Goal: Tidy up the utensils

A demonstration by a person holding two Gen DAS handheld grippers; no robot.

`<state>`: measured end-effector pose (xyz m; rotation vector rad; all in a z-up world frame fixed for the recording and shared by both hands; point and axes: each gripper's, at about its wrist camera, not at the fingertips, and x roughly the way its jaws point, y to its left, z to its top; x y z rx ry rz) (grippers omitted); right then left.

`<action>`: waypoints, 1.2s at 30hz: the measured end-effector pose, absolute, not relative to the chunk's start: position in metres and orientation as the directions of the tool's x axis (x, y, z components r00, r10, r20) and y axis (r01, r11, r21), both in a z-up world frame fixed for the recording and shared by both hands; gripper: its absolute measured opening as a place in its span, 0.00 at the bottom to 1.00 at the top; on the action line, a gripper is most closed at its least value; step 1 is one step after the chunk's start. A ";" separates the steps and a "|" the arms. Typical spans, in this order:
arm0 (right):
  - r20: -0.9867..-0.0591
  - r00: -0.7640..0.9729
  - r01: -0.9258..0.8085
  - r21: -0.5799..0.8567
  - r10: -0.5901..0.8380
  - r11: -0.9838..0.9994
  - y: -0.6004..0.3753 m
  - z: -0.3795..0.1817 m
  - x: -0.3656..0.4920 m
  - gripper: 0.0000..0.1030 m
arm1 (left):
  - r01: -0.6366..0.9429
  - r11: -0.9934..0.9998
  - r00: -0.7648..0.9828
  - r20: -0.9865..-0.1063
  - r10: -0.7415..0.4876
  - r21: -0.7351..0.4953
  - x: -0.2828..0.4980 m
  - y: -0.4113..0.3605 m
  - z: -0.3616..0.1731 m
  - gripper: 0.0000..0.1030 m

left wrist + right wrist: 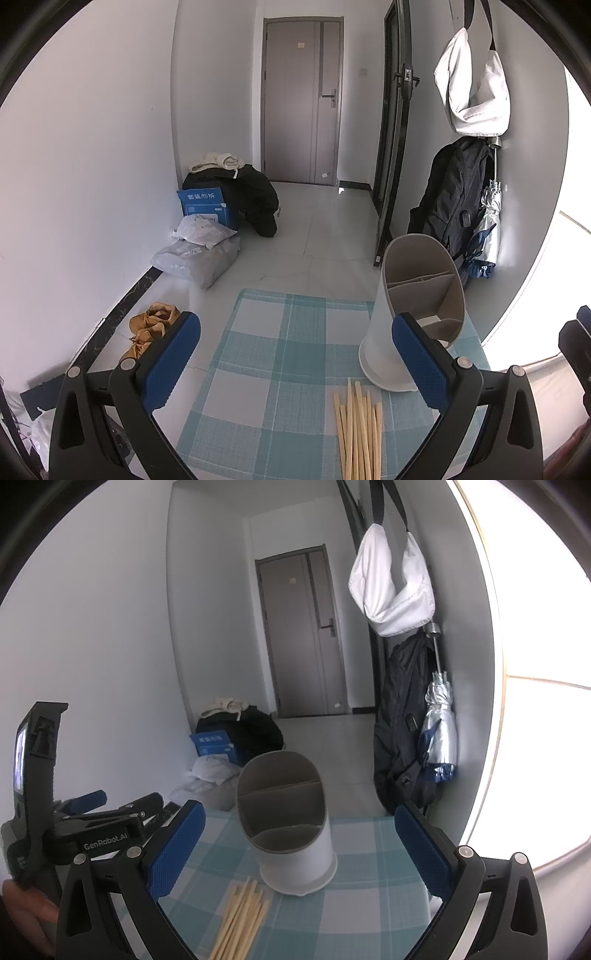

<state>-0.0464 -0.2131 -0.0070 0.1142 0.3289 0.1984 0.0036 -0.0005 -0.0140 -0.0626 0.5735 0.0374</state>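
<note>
A bundle of several wooden chopsticks (pixel 357 432) lies on a blue-and-white checked cloth (pixel 273 350); the bundle also shows in the right wrist view (pixel 242 915). A white utensil holder (pixel 413 314) with grey inner compartments stands upright just beyond them, and it also shows in the right wrist view (pixel 291 823). My left gripper (pixel 297 360) is open and empty, with the chopsticks between its fingers near the right one. My right gripper (pixel 301 849) is open and empty, facing the holder. The left gripper (pixel 96 823) shows at the left of the right wrist view.
The cloth (pixel 362 897) covers a small table. On the floor beyond lie grey bags (pixel 199 258), a blue box (pixel 207 208), dark clothes (pixel 255 199) and a brown rag (pixel 151 326). A backpack (pixel 402 723), umbrella (pixel 439 723) and white bag (pixel 391 587) hang at right.
</note>
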 end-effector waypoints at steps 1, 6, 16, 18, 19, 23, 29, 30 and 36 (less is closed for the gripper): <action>-0.308 0.928 -0.174 0.142 0.211 0.974 -0.212 -0.007 -0.046 1.00 | -0.053 0.997 0.839 -0.543 0.017 -0.051 0.003 0.000 -0.014 0.98; -0.309 0.928 -0.171 0.139 0.207 0.975 -0.212 -0.007 -0.046 1.00 | -0.050 0.997 0.841 -0.541 0.012 -0.055 0.003 0.000 -0.013 0.98; -0.310 0.927 -0.175 0.138 0.211 0.975 -0.212 -0.007 -0.047 1.00 | -0.051 0.997 0.840 -0.542 0.011 -0.059 0.001 0.002 -0.014 0.98; -0.312 0.926 -0.175 0.137 0.210 0.975 -0.211 -0.008 -0.047 1.00 | -0.051 0.997 0.839 -0.544 0.010 -0.061 0.001 0.003 -0.014 0.98; -0.313 0.926 -0.176 0.136 0.211 0.975 -0.211 -0.008 -0.046 1.00 | -0.051 0.997 0.839 -0.545 0.009 -0.063 0.001 0.003 -0.014 0.98; -0.318 0.916 -0.205 0.154 0.245 0.966 -0.210 -0.009 -0.045 1.00 | -0.054 0.997 0.836 -0.549 0.013 -0.058 0.002 0.003 -0.015 0.98; -0.342 0.904 -0.215 0.150 0.255 0.965 -0.203 -0.015 -0.040 1.00 | -0.050 0.997 0.821 -0.571 0.007 -0.060 0.005 0.007 -0.017 0.98; -0.361 0.894 -0.224 0.153 0.265 0.963 -0.202 -0.017 -0.037 1.00 | -0.055 0.997 0.815 -0.579 0.018 -0.048 0.006 0.009 -0.019 0.98; -0.547 0.787 -0.236 0.158 0.284 0.959 -0.183 -0.053 -0.004 1.00 | -0.084 0.993 0.778 -0.628 0.013 -0.083 0.013 0.033 -0.031 0.98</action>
